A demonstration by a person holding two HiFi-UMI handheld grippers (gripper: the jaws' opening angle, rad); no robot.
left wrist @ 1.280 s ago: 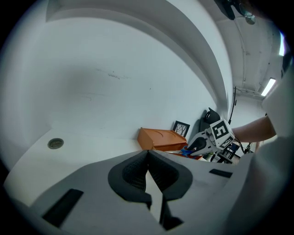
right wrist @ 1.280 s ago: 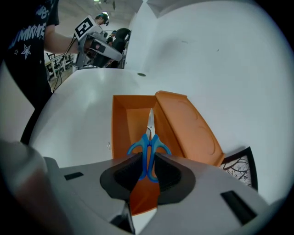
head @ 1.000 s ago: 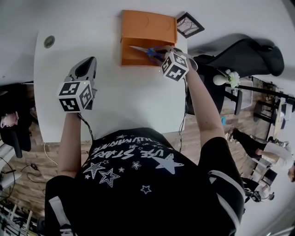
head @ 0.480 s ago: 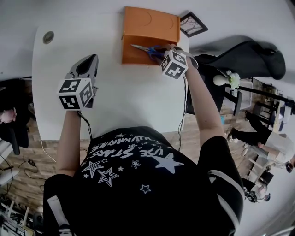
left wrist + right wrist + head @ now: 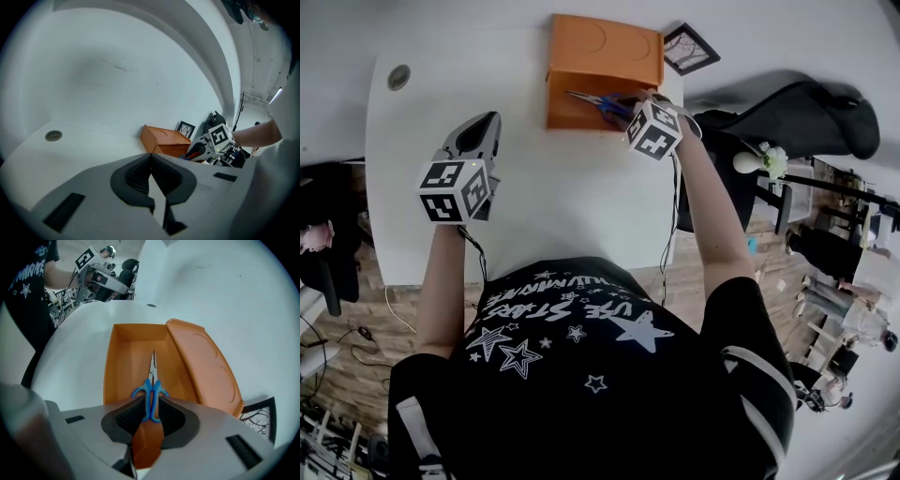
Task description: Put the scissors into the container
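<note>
The scissors have blue handles, and their closed blades point away from me over the open orange container. My right gripper is shut on the handles and holds the scissors above the tray's inside. In the head view the scissors lie across the container at the table's far edge, blades to the left, with the right gripper at its right end. My left gripper hovers over the table's left half, shut on nothing, its pads meeting at the tips.
The container's hinged lid lies open behind the tray. A small black picture frame sits right of it. A round cable hole marks the table's far left corner. A black chair stands off the table's right edge.
Almost nothing differs. My right gripper has edged slightly further over the tray with the scissors still in it. The left gripper has stayed where it was.
</note>
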